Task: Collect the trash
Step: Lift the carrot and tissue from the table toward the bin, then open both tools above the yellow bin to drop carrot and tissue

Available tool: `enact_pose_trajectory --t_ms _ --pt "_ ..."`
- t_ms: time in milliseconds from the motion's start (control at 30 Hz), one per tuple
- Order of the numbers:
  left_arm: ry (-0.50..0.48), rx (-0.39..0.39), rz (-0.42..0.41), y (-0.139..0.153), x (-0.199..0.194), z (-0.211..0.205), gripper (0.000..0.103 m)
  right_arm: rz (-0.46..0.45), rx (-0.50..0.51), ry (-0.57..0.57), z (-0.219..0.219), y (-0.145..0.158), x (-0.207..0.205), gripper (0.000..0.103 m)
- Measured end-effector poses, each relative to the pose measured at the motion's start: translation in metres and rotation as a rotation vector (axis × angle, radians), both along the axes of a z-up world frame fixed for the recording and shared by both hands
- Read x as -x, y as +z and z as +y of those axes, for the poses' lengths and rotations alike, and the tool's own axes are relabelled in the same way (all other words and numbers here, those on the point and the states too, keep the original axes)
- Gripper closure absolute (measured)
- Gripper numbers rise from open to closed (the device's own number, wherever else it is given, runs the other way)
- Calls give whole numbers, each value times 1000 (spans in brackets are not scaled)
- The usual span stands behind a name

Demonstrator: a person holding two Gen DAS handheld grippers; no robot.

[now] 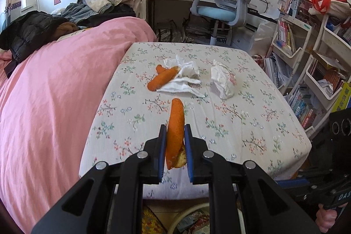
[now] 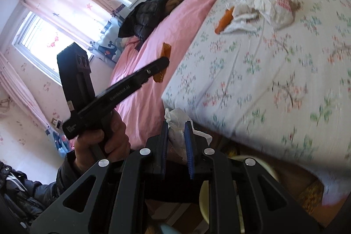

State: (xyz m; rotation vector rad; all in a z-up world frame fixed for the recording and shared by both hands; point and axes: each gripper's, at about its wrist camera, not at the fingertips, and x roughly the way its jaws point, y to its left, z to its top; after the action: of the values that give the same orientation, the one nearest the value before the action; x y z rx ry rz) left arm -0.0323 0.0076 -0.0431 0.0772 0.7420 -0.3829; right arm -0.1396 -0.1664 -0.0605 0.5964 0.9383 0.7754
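Holding a long strip of orange peel [image 1: 175, 131] between the blue pads of my left gripper [image 1: 175, 131], I see its bright pebbled skin facing left and a pale, pithy underside showing near the lower end. It stands nearly upright in the pinch, its tip above the floral tablecloth [image 1: 241, 124] of the table just beside the pink bedcover [image 1: 54, 91].

My right gripper [image 2: 176, 131] is clamped on a crumpled white tissue [image 2: 175, 122], its creased folds bulging out above and to the right of the pads, off the near edge of the table.

On the table lie two more curved peel pieces [image 1: 162, 78], touching a flattened white tissue [image 1: 182, 80], and just right of them a wadded white wrapper [image 1: 222, 80] with a faint pink print I cannot read.

From the right wrist view, the left gripper's black body [image 2: 122, 93] carries pale lettering along its side, too blurred to make out surely. In the left wrist view, the other tool's body at the lower right edge shows the letters "DAS" [image 1: 342, 196], cut off by the frame.
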Motion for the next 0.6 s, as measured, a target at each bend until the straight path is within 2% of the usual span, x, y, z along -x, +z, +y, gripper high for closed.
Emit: enact_pose_trajectory --t_ms 200,267,333,367,500,600 --pt "-16 -5 16 -6 14 -2 86 60 98 66 19 -17 18 88" --pt "-23 -8 25 -9 20 -3 86 88 186 71 27 -25 24 83" --pt "-28 -13 39 -12 26 -3 86 97 268 48 29 -30 28 70" --pt "-31 -17 46 -14 29 -3 86 95 289 37 29 -31 29 67" --pt "-48 -36 100 -28 45 -6 86 61 375 -24 28 -29 31 52" --pt "-71 -68 156 -43 64 -14 86 40 467 -89 23 -30 27 46"
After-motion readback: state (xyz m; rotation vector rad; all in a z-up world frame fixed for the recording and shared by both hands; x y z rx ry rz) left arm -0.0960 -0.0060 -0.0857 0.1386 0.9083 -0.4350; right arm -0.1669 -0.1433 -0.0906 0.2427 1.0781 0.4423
